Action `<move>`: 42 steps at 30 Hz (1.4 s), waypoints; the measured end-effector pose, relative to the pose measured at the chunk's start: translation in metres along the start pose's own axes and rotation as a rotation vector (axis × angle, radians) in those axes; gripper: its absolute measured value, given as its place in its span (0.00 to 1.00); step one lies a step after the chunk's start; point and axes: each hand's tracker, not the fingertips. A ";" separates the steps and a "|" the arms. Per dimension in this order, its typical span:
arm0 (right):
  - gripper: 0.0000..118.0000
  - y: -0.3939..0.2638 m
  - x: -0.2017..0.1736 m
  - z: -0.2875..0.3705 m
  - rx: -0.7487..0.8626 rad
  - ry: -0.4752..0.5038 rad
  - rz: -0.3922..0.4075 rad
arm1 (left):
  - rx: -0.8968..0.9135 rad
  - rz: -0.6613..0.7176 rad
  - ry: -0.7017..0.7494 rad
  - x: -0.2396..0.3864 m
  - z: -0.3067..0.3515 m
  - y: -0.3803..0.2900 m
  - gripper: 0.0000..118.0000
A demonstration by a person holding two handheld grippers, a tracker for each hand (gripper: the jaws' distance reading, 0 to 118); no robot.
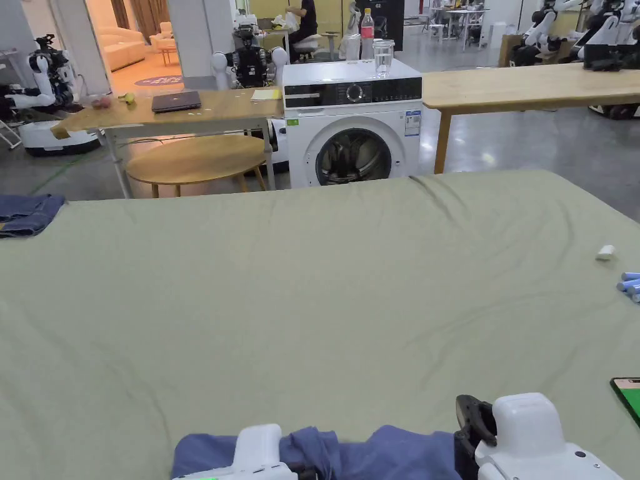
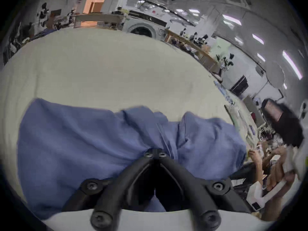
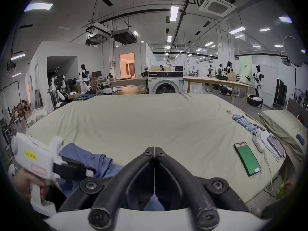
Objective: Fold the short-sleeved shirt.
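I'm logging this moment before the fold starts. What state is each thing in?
blue shirt: bunched, unfolded, at the near edge of the bed.
left gripper: jaws closed, tips against the shirt; a grip on the cloth cannot be told.
right gripper: jaws closed, nothing between them.
phone: lying flat, screen lit green.
washing machine: door closed.

Nothing written can be made out with any certainty. A yellow sticker on the white housing of the left gripper carries dark characters, too blurred to read, and the pale pink sticker below it looks blank. The washing machine bears a small green sticker and a white-and-blue label, both too small to read. The bottle on top of it has a red label without legible print. The phone shows a green screen with tiny marks
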 end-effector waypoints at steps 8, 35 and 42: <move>0.00 0.003 -0.020 -0.011 -0.007 0.033 -0.011 | 0.250 0.217 -0.043 -0.090 0.107 0.018 0.62; 0.00 0.019 -0.024 0.003 -0.003 -0.022 0.051 | 0.313 0.469 -0.017 -0.179 0.124 0.000 0.11; 0.00 0.020 -0.020 0.001 0.003 -0.032 0.037 | 0.309 -0.063 0.192 -0.061 0.128 0.027 0.11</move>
